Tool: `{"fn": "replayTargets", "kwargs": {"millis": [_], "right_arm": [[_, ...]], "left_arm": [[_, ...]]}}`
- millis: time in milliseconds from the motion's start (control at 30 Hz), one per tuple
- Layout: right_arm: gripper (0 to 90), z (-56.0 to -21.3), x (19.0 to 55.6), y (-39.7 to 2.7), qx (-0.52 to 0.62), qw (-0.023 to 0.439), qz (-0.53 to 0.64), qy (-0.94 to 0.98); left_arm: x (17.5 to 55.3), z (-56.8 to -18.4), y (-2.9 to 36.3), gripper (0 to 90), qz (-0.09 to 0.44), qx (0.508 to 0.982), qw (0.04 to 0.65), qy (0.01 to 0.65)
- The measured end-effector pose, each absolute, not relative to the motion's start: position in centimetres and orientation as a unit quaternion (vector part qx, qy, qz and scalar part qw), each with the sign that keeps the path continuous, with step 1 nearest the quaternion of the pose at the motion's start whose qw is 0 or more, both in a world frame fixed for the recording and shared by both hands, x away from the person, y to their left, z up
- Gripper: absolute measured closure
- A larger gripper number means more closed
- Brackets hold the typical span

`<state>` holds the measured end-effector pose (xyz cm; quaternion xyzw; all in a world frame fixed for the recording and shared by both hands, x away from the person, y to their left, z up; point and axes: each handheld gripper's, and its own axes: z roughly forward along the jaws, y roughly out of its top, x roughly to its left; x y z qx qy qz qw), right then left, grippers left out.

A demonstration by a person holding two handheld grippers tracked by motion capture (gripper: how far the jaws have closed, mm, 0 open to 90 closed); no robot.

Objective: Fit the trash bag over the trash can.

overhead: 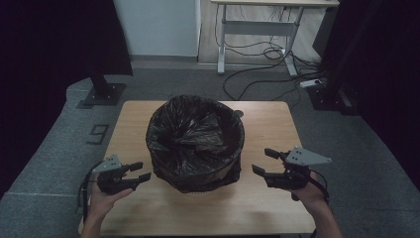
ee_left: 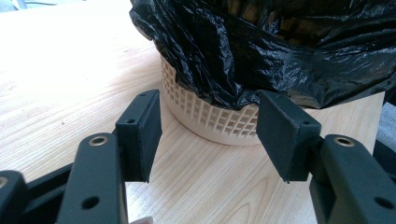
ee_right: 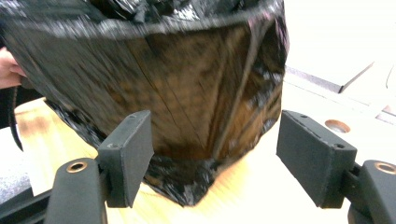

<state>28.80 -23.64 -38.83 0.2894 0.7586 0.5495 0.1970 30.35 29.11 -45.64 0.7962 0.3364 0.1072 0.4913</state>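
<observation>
I see the cream lattice basket lined with a crinkled black plastic bag [overhead: 195, 141] mid-worktop [overhead: 267, 198] on pale wood, grey carpet around; my left hand-held gripper [overhead: 141, 171] and right hand-held gripper [overhead: 265, 161] flank it, jaws apart, holding nothing

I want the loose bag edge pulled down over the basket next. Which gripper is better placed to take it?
Probably the left gripper: its open jaws sit low beside the basket, just under the bag hem. The right gripper is open too, but stands farther off.
</observation>
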Motion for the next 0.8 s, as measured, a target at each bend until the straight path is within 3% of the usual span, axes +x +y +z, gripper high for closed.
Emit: {"fn": "replayTargets", "kwargs": {"millis": [333, 800], "right_arm": [[26.4, -42.5, 29.2, -25.0, 0.316, 0.195, 0.544, 0.753], [26.2, -43.3, 29.3, -24.5, 0.313, 0.190, 0.539, 0.759]], "left_arm": [[30.3, -45.9, 29.0, 39.8, 0.103, 0.799, 0.489, 0.333], [30.3, -45.9, 29.1, 39.7, 0.103, 0.800, 0.487, 0.334]]}}
